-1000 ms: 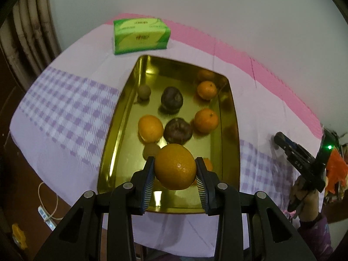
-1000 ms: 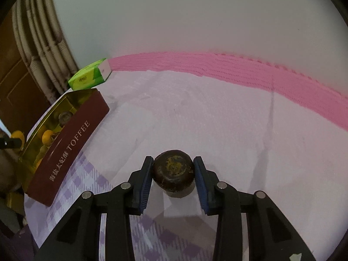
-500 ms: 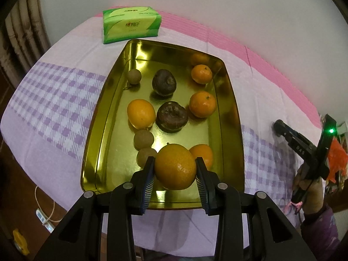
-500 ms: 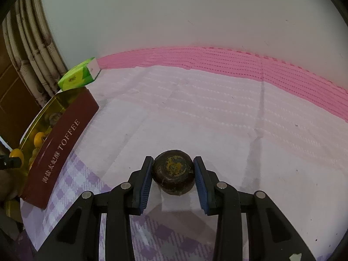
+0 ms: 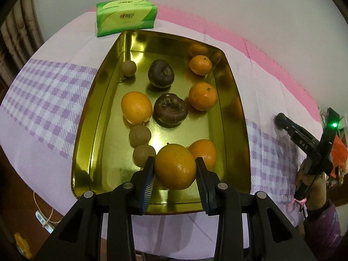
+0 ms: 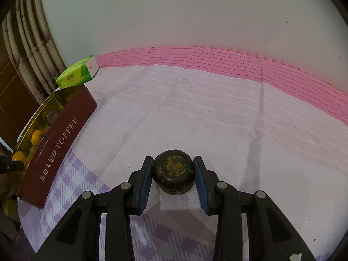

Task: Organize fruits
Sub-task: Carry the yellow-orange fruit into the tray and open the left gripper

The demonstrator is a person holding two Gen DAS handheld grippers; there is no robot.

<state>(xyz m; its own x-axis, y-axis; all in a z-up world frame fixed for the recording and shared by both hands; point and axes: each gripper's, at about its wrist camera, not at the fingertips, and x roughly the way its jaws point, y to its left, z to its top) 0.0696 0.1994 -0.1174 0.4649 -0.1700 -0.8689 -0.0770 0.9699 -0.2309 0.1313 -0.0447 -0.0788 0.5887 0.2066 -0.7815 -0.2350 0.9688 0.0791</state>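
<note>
A desk draped in a lilac-checked cloth (image 5: 43, 100) with a pink border stood against a pale wall, a green tissue pack (image 5: 126, 16) at its far edge. A gold tin tray (image 5: 91, 130) sat in the middle of the desk, holding three small oranges, a larger orange (image 5: 136, 107), two dark purple fruits (image 5: 170, 110) and three small brown round fruits (image 5: 139, 135). The left gripper (image 5: 175, 179) hung over the tray's near end, its fingers clamped on an orange (image 5: 175, 166) just above the tray floor, close beside one small orange (image 5: 205, 150) and a brown fruit.

To the right of the tray, well apart from it, the right gripper (image 6: 173, 179) was held low over the cloth, its fingers clamped on a dark purple fruit (image 6: 173, 174) with a yellowish patch on top. From that side the tray's (image 6: 63, 139) maroon outer wall read "TOFFEE", with oranges visible inside and the tissue pack (image 6: 76, 75) beyond its far corner. In the left wrist view the right gripper's (image 5: 304, 143) black body showed a green light, gripped by a hand in a purple sleeve (image 5: 313, 178).
</note>
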